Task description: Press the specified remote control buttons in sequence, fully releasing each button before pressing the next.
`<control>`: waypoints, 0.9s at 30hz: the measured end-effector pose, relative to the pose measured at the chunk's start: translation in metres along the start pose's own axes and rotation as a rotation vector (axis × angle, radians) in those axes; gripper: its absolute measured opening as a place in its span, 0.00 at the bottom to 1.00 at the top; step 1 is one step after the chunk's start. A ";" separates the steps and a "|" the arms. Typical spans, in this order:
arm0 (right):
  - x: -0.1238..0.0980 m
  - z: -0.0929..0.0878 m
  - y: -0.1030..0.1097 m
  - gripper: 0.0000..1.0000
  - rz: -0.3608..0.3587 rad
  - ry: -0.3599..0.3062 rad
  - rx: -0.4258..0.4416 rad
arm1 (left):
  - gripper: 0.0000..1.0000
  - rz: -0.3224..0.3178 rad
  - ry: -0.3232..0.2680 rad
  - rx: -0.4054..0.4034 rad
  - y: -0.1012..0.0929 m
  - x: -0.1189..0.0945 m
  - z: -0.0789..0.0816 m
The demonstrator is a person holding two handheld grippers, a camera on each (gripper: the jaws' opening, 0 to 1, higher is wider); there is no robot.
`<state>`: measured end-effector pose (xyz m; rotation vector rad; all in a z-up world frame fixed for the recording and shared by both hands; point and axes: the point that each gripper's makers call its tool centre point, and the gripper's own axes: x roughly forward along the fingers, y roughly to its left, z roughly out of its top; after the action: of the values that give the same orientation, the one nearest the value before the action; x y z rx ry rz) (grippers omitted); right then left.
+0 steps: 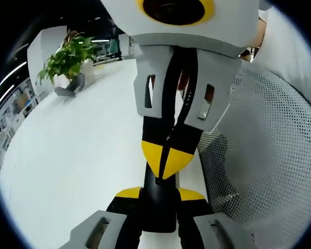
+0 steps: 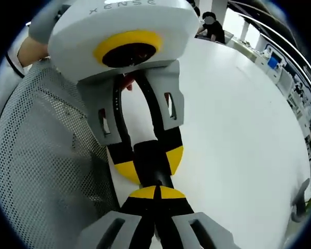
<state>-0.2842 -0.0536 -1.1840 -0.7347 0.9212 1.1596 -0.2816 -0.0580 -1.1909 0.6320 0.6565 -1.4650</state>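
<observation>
A slim black remote control (image 1: pixel 158 212) stands between the yellow pads of my left gripper (image 1: pixel 159 194), which is shut on its sides above the white table (image 1: pixel 78 155). My right gripper (image 1: pixel 165 168) comes in from above with its jaws shut, and its yellow tip rests on the remote's face. In the right gripper view my right gripper (image 2: pixel 155 193) rises from the bottom, its shut tips touching the remote (image 2: pixel 153 155). There the left gripper (image 2: pixel 151 163) holds the remote from the top. The remote's buttons are hidden.
A potted plant (image 1: pixel 67 59) stands at the table's far edge. A grey mesh chair back (image 1: pixel 269 155), also seen in the right gripper view (image 2: pixel 46 155), is close beside the grippers. A person (image 2: pixel 210 26) sits far across the table.
</observation>
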 end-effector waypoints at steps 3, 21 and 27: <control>-0.001 0.000 0.001 0.00 -0.003 -0.015 -0.035 | 0.24 -0.002 0.017 0.002 0.000 0.000 0.000; 0.004 0.008 0.002 0.00 0.071 -0.080 -0.155 | 0.24 0.026 0.118 -0.026 0.000 0.002 -0.001; 0.004 0.008 0.002 0.00 0.064 -0.120 -0.115 | 0.24 0.043 0.163 -0.049 0.000 0.004 0.000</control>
<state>-0.2841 -0.0447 -1.1840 -0.7244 0.7878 1.3078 -0.2812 -0.0602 -1.1937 0.7281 0.7978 -1.3630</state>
